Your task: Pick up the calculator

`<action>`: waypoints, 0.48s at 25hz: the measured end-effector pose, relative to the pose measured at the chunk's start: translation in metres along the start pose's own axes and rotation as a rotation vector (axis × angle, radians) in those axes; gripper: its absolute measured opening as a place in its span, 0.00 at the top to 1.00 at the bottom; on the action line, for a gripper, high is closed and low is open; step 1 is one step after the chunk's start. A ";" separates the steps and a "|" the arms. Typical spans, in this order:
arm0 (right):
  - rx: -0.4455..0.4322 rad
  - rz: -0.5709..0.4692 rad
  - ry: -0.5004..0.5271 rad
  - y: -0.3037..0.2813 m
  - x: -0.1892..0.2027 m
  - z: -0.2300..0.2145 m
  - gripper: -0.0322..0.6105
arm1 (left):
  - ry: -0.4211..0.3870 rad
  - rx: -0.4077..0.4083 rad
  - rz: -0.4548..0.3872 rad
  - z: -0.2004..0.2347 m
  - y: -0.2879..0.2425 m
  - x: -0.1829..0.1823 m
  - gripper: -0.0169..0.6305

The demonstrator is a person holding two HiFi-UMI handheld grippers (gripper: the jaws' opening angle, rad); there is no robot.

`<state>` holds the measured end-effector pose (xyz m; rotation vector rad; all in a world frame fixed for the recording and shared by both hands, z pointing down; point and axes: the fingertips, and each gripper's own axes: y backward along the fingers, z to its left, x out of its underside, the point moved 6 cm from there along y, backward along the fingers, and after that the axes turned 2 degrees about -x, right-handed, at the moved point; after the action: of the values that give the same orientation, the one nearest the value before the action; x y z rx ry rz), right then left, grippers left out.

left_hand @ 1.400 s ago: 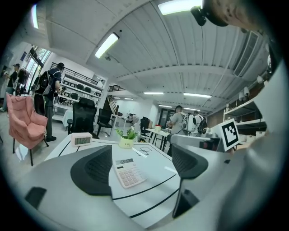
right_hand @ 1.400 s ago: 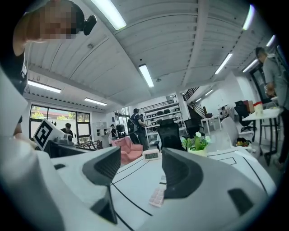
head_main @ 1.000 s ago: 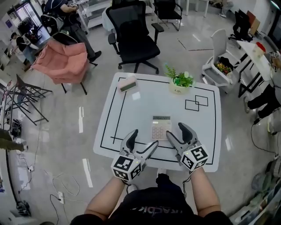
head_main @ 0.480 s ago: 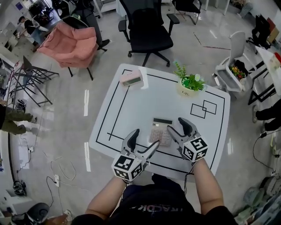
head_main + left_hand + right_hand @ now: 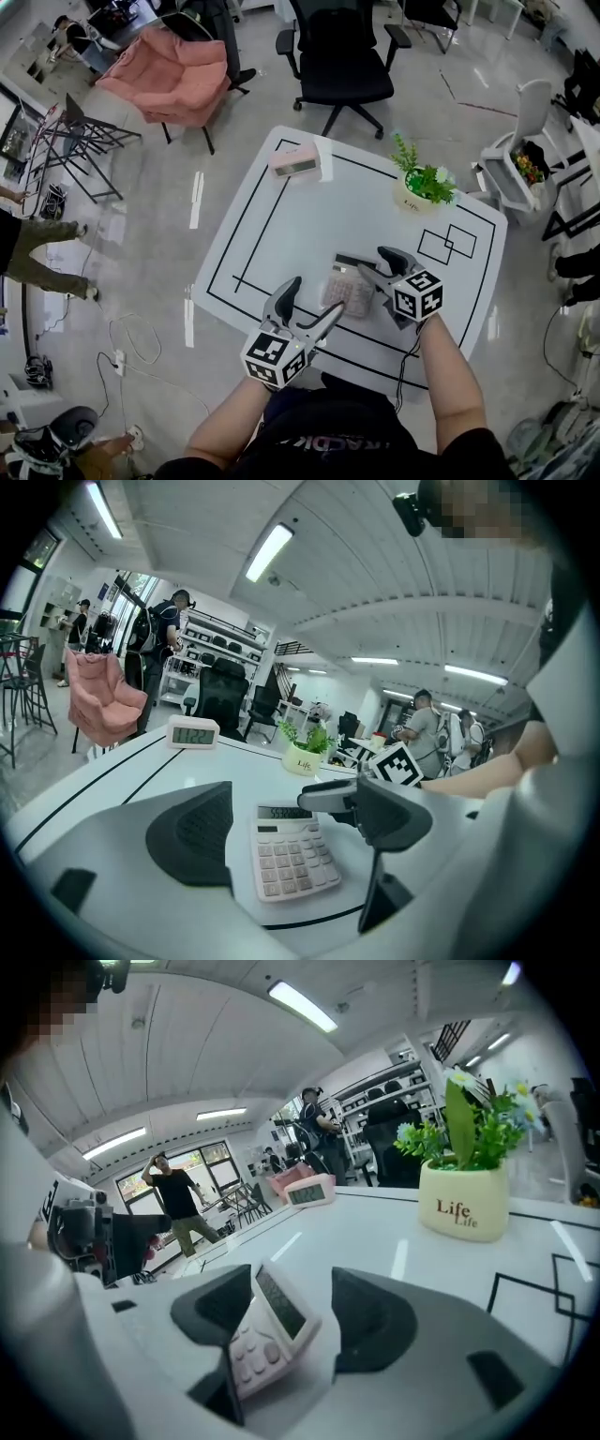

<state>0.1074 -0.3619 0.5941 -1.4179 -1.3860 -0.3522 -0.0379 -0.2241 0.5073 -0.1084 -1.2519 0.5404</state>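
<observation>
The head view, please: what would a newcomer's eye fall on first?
The calculator, near the front of the white table, with the open jaws of the right gripper either side of its display end. The left gripper hangs open close by, and a potted plant stands at the table's far right.

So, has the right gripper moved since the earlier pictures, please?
Yes: the right gripper has advanced toward the plant pot, its claw now straddling the calculator.

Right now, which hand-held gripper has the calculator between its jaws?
The right hand-held gripper, open astride the calculator; the left hand-held gripper, also open, lies short.
</observation>
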 end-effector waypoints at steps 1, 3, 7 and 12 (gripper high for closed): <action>-0.011 0.019 0.000 -0.003 0.000 -0.001 0.53 | 0.002 -0.005 0.001 0.001 0.000 0.000 0.35; -0.031 0.055 0.005 -0.009 0.001 -0.003 0.53 | 0.006 -0.011 0.002 0.003 0.000 0.000 0.35; -0.074 0.120 0.001 -0.018 0.004 -0.005 0.53 | 0.013 -0.016 0.005 0.005 -0.002 0.001 0.35; -0.124 0.225 0.019 -0.027 0.013 -0.004 0.58 | 0.023 -0.022 0.008 0.008 -0.004 0.001 0.35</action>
<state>0.0900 -0.3648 0.6184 -1.6506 -1.1915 -0.3084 -0.0437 -0.2290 0.5121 -0.1379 -1.2352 0.5310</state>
